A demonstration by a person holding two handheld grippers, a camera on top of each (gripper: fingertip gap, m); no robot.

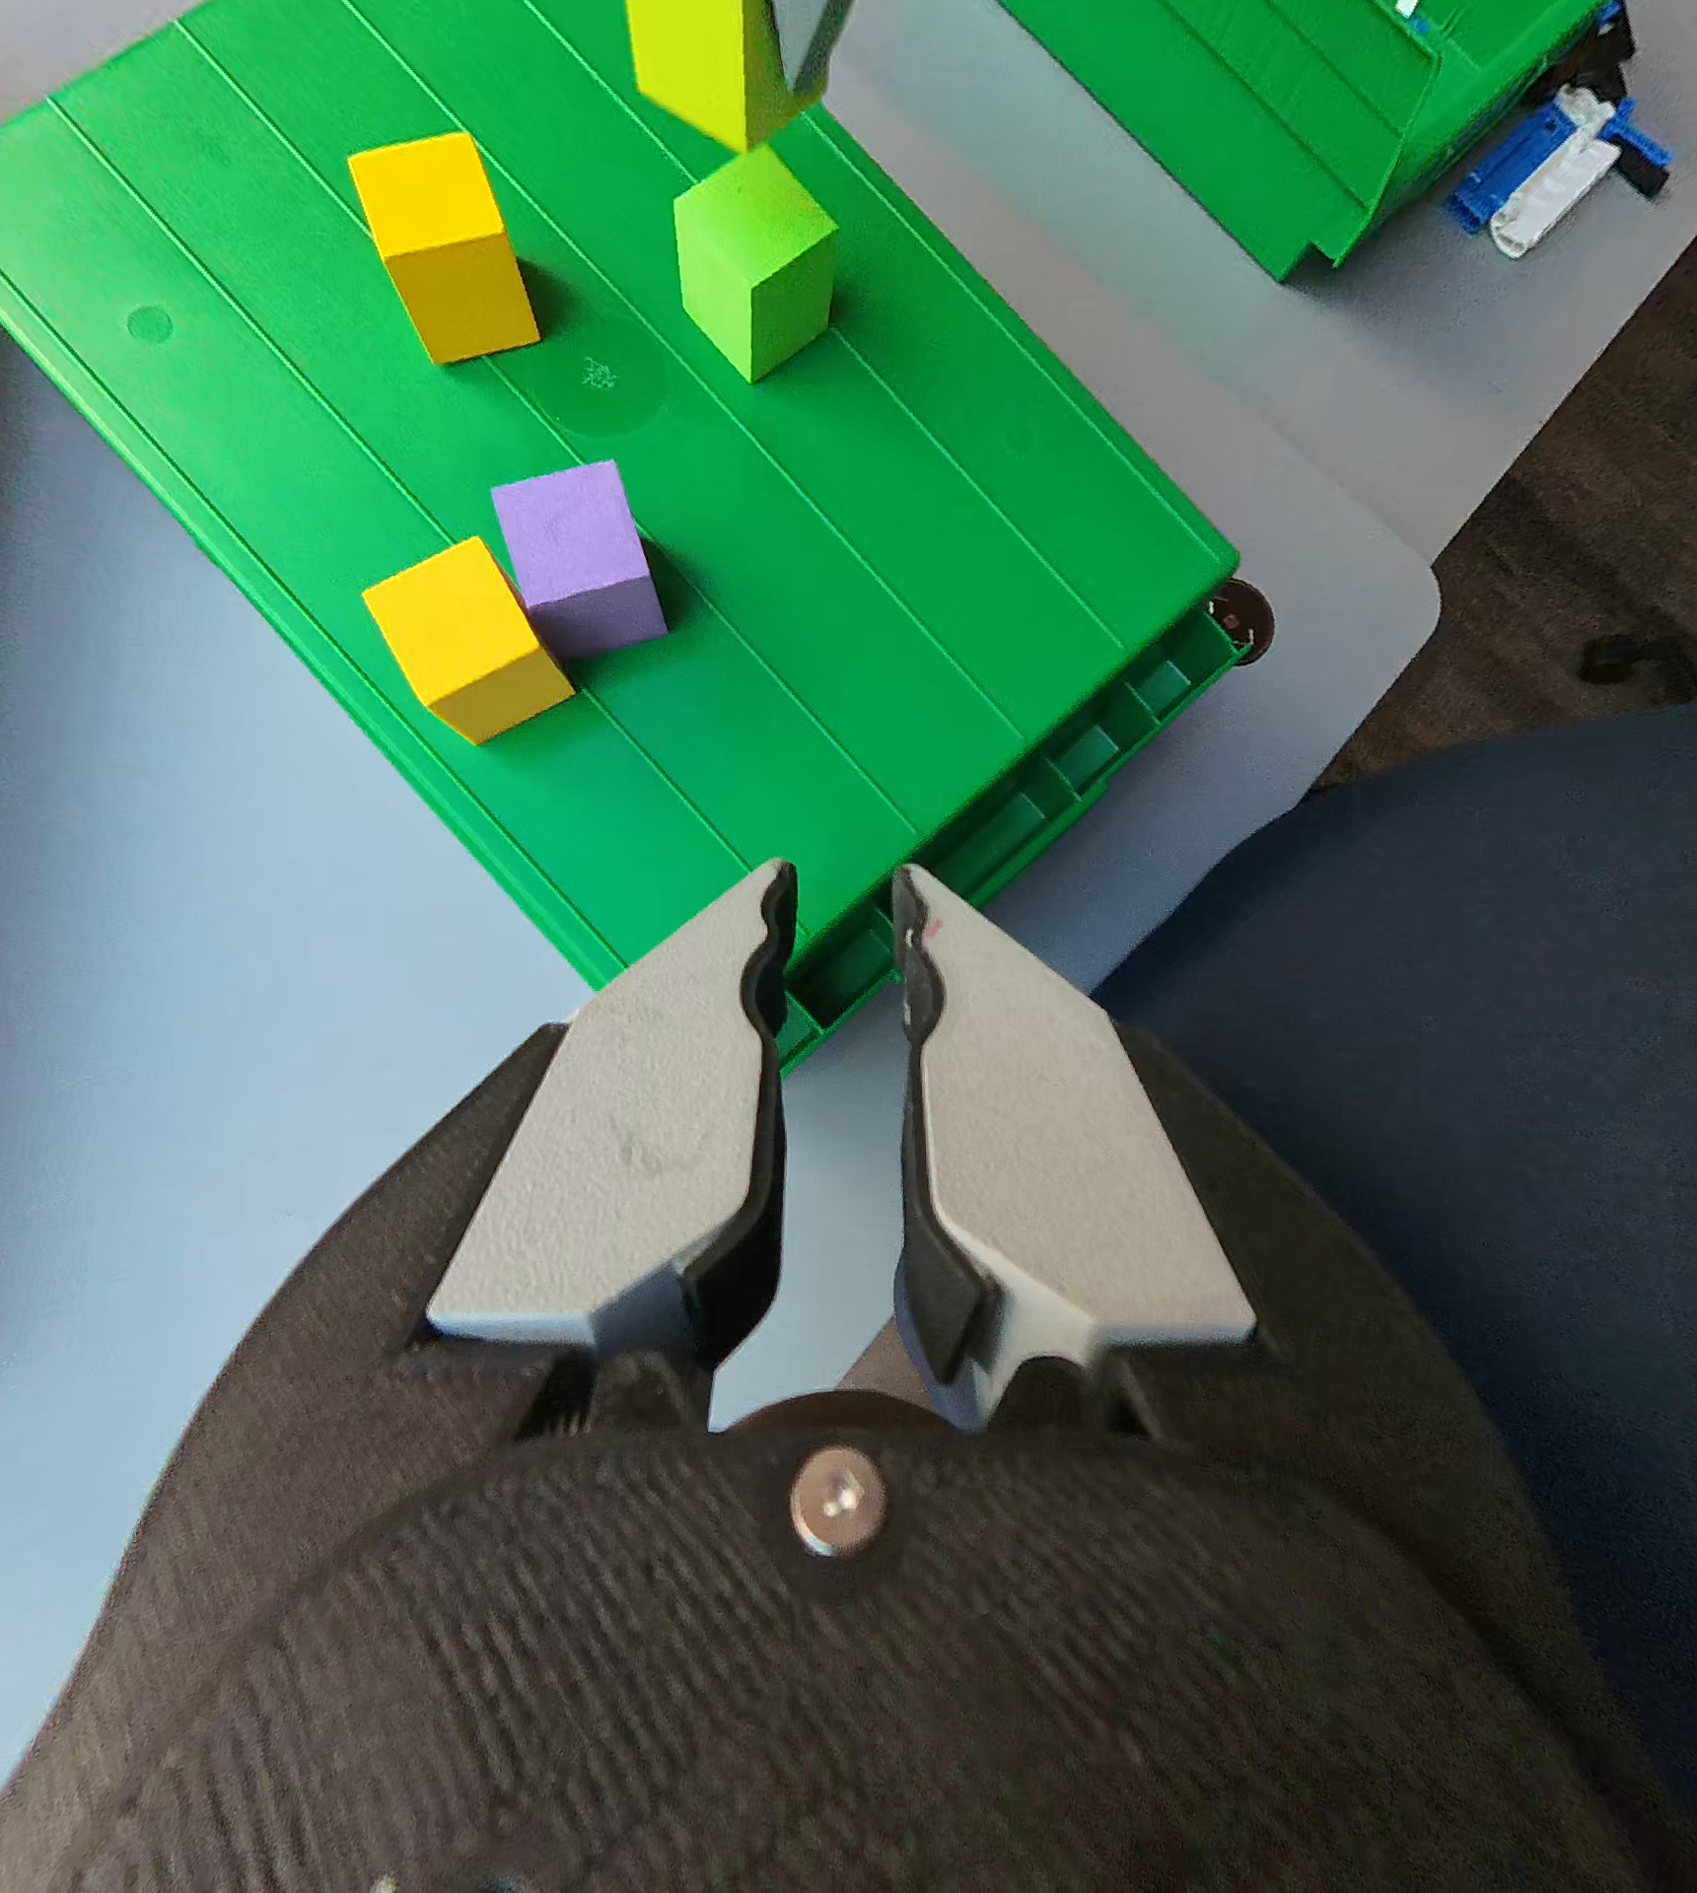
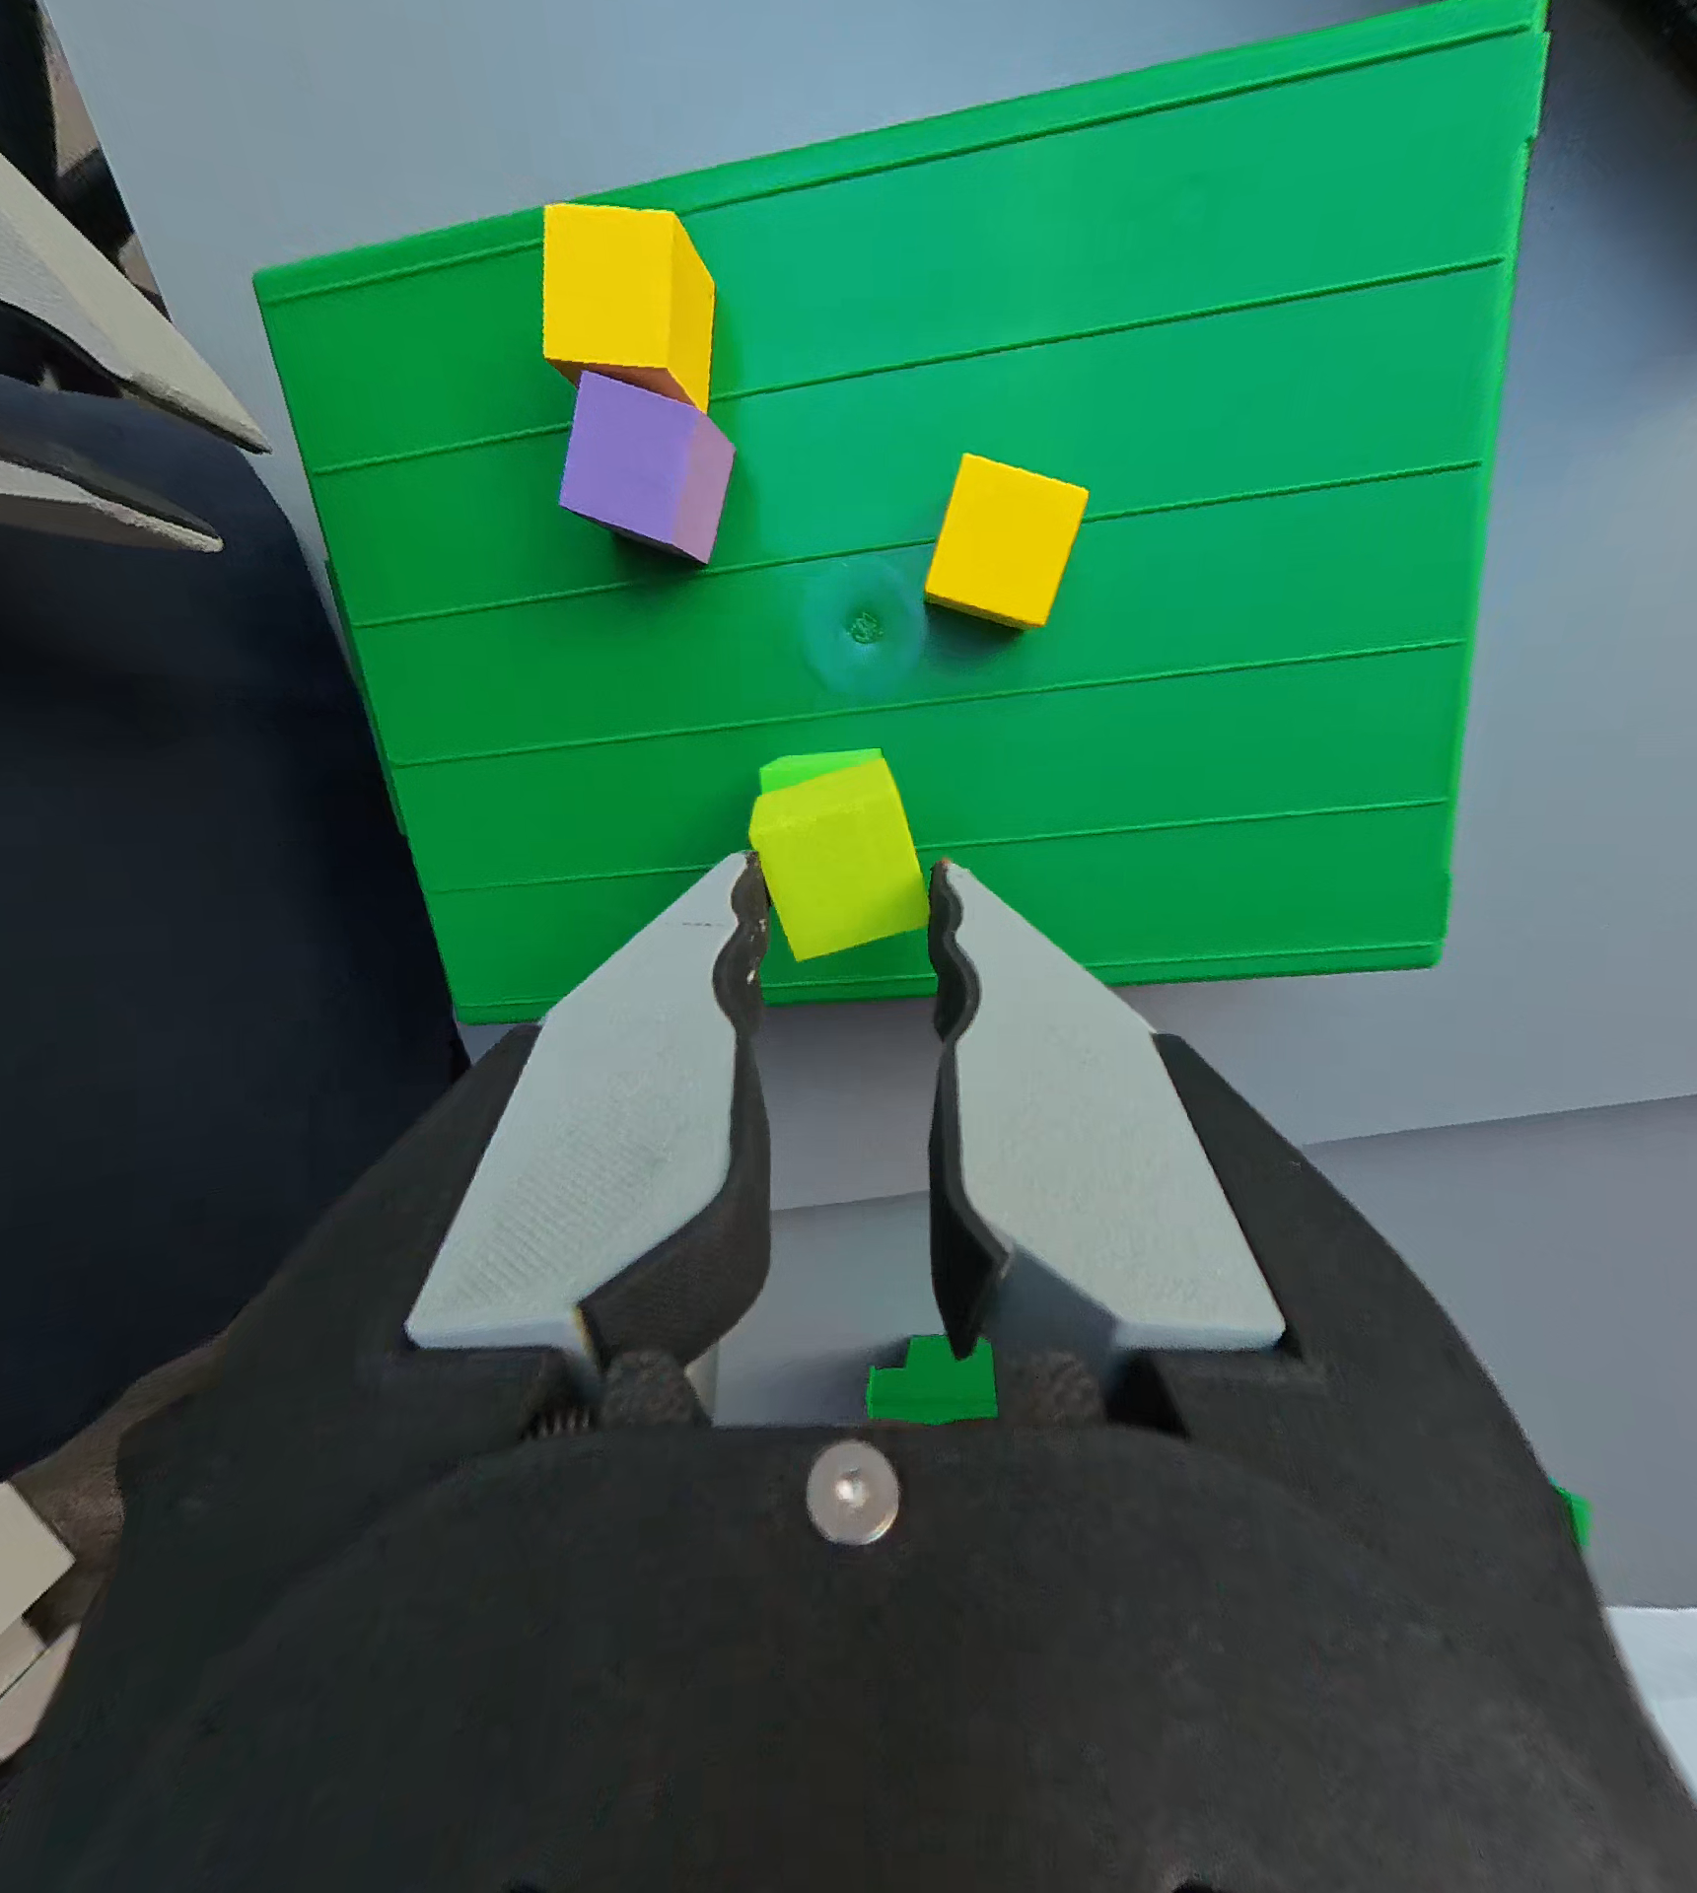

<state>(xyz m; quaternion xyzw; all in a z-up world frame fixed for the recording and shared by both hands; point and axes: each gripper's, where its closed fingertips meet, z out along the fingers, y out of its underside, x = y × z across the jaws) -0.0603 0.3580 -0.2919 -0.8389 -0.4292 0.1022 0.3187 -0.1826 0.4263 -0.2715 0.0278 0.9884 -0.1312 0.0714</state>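
Note:
My right gripper (image 2: 844, 871) is shut on a lime-yellow cube (image 2: 834, 871), and both pads touch its sides. It holds the cube tilted just above a green cube (image 2: 803, 768) standing on the green ribbed board (image 2: 1233, 717). In the left wrist view the lime-yellow cube (image 1: 690, 61) hangs right over the green cube (image 1: 757, 256). My left gripper (image 1: 844, 881) is open with a narrow gap and nothing between its fingers, over the board's near edge (image 1: 926, 871). Two yellow cubes (image 1: 439, 246) (image 1: 460, 635) and a purple cube (image 1: 578, 558) stand on the board; the nearer yellow cube touches the purple one.
The board lies on a grey-blue table (image 1: 158, 922). A second green bin (image 1: 1284, 123) and a blue and white item (image 1: 1551, 169) sit at the far right. A dark blue surface (image 1: 1489, 1024) lies beside the table's edge, with dark floor (image 1: 1643, 461) beyond. About 15 centimeters separates my left fingertips from my right.

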